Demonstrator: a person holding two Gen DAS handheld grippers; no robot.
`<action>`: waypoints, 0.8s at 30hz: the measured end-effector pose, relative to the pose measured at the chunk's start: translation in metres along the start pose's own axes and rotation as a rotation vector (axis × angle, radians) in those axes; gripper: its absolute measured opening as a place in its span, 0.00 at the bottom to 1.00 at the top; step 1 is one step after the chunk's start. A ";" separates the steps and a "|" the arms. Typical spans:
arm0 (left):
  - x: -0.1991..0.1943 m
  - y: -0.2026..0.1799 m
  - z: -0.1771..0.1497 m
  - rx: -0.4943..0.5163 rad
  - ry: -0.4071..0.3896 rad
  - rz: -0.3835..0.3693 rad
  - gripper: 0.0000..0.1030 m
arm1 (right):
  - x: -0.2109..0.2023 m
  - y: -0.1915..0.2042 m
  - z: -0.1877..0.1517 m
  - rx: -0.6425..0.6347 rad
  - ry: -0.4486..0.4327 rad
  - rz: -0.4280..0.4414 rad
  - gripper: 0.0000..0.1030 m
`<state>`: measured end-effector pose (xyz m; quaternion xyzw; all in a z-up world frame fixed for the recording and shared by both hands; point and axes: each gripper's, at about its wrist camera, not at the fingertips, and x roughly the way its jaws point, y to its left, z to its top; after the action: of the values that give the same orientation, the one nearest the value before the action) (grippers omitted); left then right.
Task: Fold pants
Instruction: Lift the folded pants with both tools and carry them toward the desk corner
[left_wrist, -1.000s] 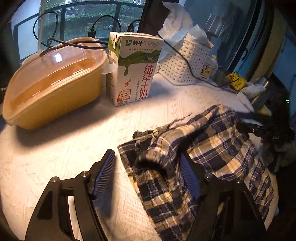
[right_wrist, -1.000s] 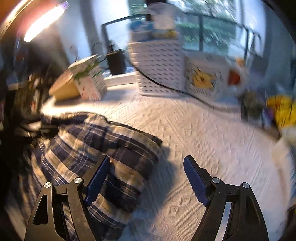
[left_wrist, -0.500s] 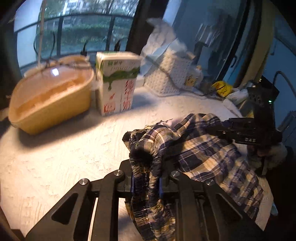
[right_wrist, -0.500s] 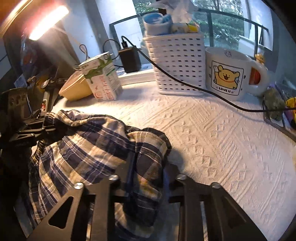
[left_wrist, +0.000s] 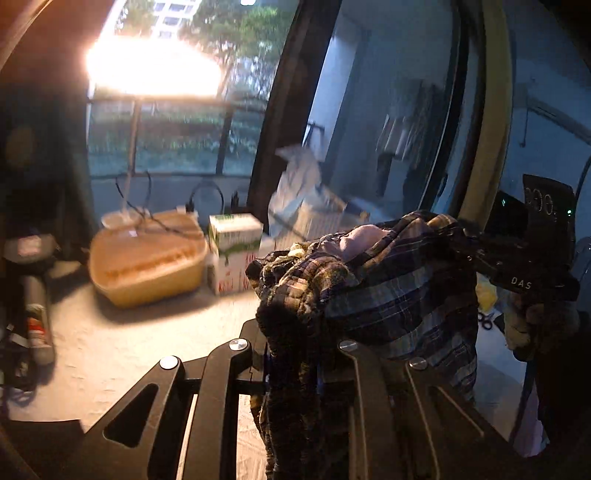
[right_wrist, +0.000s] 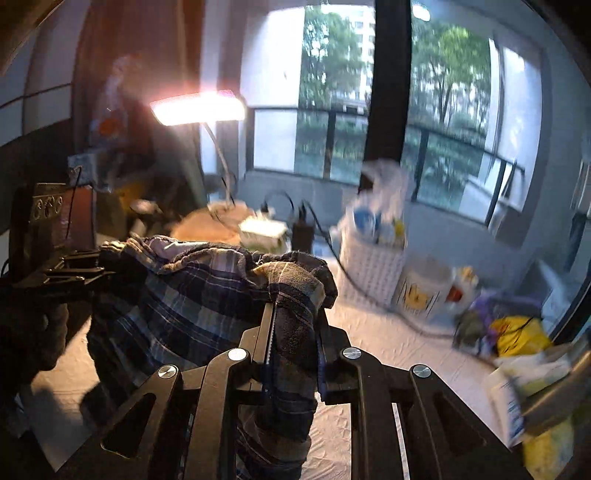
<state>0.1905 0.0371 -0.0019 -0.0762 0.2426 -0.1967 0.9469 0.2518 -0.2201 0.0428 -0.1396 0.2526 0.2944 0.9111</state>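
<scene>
The plaid pants (left_wrist: 399, 295) hang in the air between my two grippers, above the white textured tablecloth (left_wrist: 110, 339). My left gripper (left_wrist: 293, 354) is shut on one bunched end of the waistband. My right gripper (right_wrist: 293, 332) is shut on the other end of the pants (right_wrist: 192, 295). The cloth sags between them. The right gripper also shows at the right of the left wrist view (left_wrist: 517, 273), and the left gripper at the left of the right wrist view (right_wrist: 70, 273).
On the table's far side stand a yellow lidded container (left_wrist: 147, 266), a milk carton (left_wrist: 232, 251), a white basket (right_wrist: 369, 266) and a bear mug (right_wrist: 424, 291). A lit desk lamp (right_wrist: 199, 107) leans over the table. Yellow clutter (right_wrist: 517, 332) lies at the right.
Both grippers closed on the pants' ends half a second ago and have since lifted them well off the table. Both views now look more level toward the window.
</scene>
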 end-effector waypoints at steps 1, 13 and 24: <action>-0.008 -0.003 0.002 0.006 -0.016 0.004 0.14 | -0.009 0.006 0.004 -0.012 -0.019 -0.003 0.18; -0.093 -0.035 0.021 0.054 -0.147 0.066 0.14 | -0.088 0.050 0.031 -0.075 -0.173 -0.047 0.18; -0.143 -0.047 0.019 0.088 -0.227 0.086 0.14 | -0.140 0.086 0.034 -0.104 -0.262 -0.076 0.18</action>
<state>0.0689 0.0537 0.0867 -0.0457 0.1280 -0.1563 0.9783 0.1149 -0.2039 0.1378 -0.1566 0.1106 0.2882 0.9382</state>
